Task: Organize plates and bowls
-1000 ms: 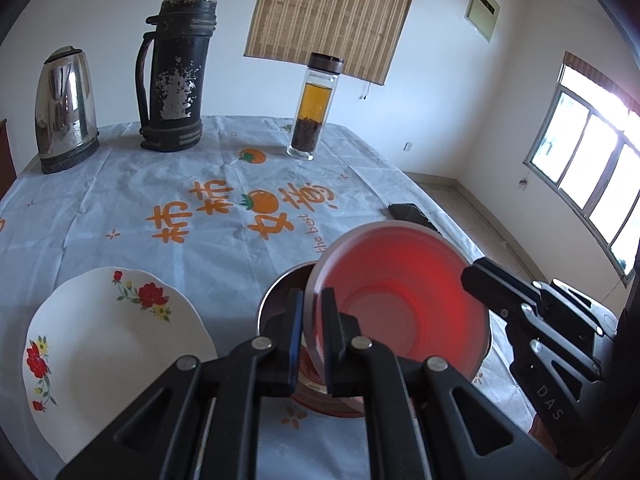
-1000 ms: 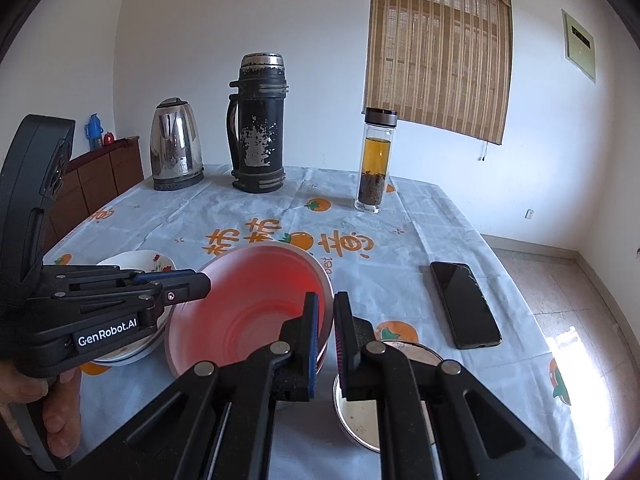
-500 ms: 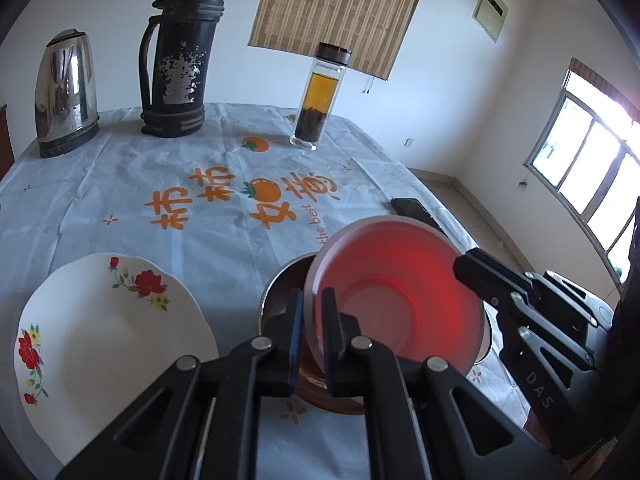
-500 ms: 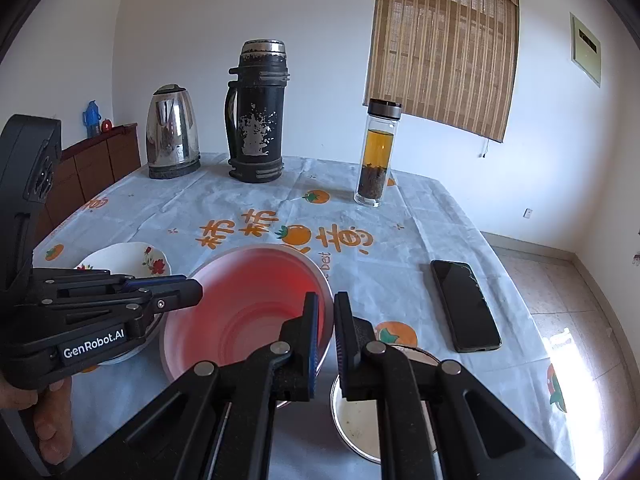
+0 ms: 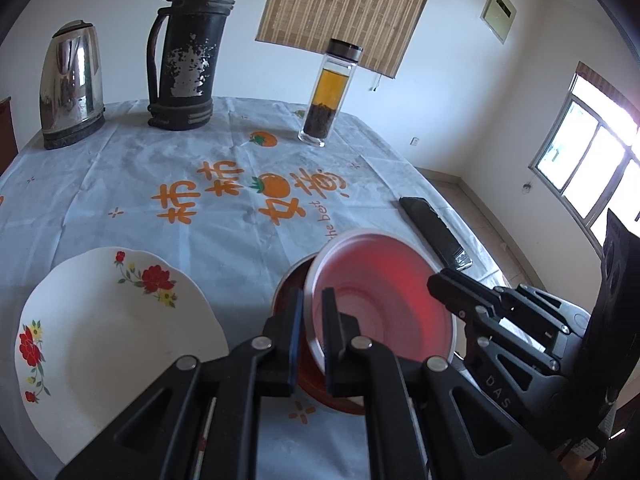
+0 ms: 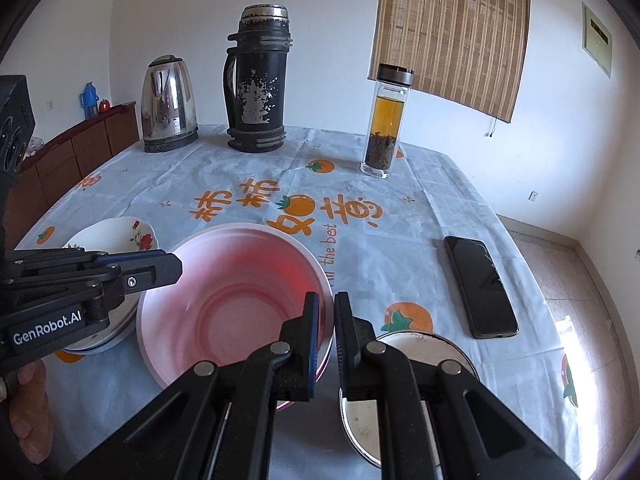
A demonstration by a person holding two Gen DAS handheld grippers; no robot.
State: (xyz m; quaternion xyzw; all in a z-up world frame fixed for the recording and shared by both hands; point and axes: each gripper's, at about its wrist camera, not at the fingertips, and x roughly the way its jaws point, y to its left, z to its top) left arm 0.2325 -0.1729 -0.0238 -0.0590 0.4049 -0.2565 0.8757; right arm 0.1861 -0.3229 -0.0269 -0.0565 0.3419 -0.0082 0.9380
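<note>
Matt plastic bowl (image 5: 384, 300), shiny steel kettle (image 5: 72, 84)

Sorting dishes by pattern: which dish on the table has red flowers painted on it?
The white plate at the left; the pink bowl is plain.

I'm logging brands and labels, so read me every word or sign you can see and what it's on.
"GenRobot.AI": on the left gripper, seen from the right wrist.
"DAS": on the right gripper, seen from the left wrist.
"the best": on the tablecloth, beside large orange Chinese characters.
Wall panel: too small to read.
</note>
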